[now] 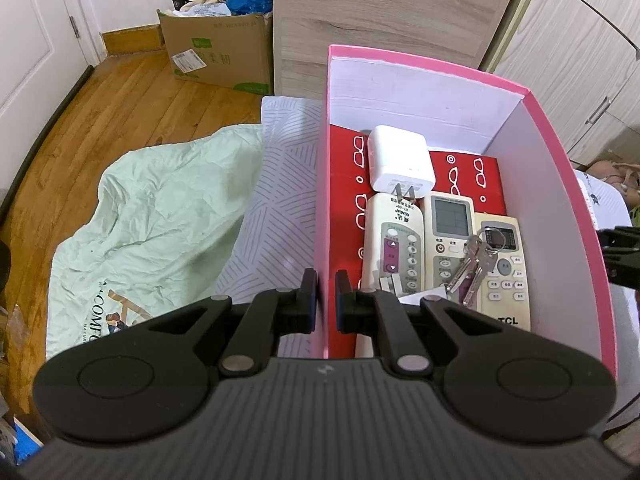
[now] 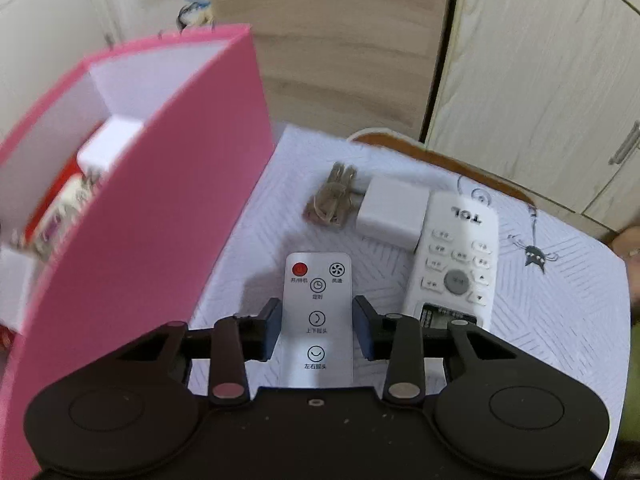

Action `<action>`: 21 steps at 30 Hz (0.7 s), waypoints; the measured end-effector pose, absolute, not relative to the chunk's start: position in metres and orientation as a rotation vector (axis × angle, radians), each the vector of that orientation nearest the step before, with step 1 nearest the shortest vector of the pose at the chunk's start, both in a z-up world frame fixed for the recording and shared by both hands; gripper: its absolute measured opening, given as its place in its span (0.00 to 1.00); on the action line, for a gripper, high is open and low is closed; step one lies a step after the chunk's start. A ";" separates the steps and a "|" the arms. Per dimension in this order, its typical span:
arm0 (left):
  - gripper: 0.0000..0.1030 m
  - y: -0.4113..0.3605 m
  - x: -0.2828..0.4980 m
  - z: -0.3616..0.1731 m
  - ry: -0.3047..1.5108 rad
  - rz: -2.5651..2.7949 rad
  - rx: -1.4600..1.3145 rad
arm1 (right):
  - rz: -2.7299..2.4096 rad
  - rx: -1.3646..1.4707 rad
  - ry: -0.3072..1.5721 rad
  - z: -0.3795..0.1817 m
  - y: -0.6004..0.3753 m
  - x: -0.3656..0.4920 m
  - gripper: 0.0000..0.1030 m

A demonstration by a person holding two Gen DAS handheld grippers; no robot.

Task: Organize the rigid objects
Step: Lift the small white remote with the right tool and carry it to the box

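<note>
A pink box stands on the bed, and my left gripper is shut on its left wall. Inside it lie a white charger, three remotes side by side and a bunch of keys. To the right of the pink box, my right gripper is shut on a thin white fan remote, held just above the bedsheet. Beyond it lie a white TCL remote, a white charger block and a brownish bundle.
A pale green quilt is crumpled on the bed left of the box. A cardboard box full of stuff sits on the wooden floor by a wooden cabinet. White wardrobe doors stand behind the bed.
</note>
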State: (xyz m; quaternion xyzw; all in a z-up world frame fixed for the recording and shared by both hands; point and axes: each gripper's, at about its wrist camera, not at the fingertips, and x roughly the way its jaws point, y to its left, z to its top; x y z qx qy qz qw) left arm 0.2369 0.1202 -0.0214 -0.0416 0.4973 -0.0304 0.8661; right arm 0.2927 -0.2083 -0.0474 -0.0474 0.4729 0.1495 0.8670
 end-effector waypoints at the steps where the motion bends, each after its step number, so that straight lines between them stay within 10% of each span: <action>1: 0.08 0.121 0.237 -0.021 1.042 -0.064 -0.090 | 0.320 -0.091 0.970 -0.040 -0.209 0.290 0.42; 13: 0.08 0.123 0.239 -0.021 1.051 -0.056 -0.119 | 0.473 0.124 0.637 0.062 -0.217 0.245 0.42; 21: 0.08 0.123 0.239 -0.021 1.053 -0.054 -0.120 | 0.650 0.191 0.780 0.060 -0.150 0.248 0.42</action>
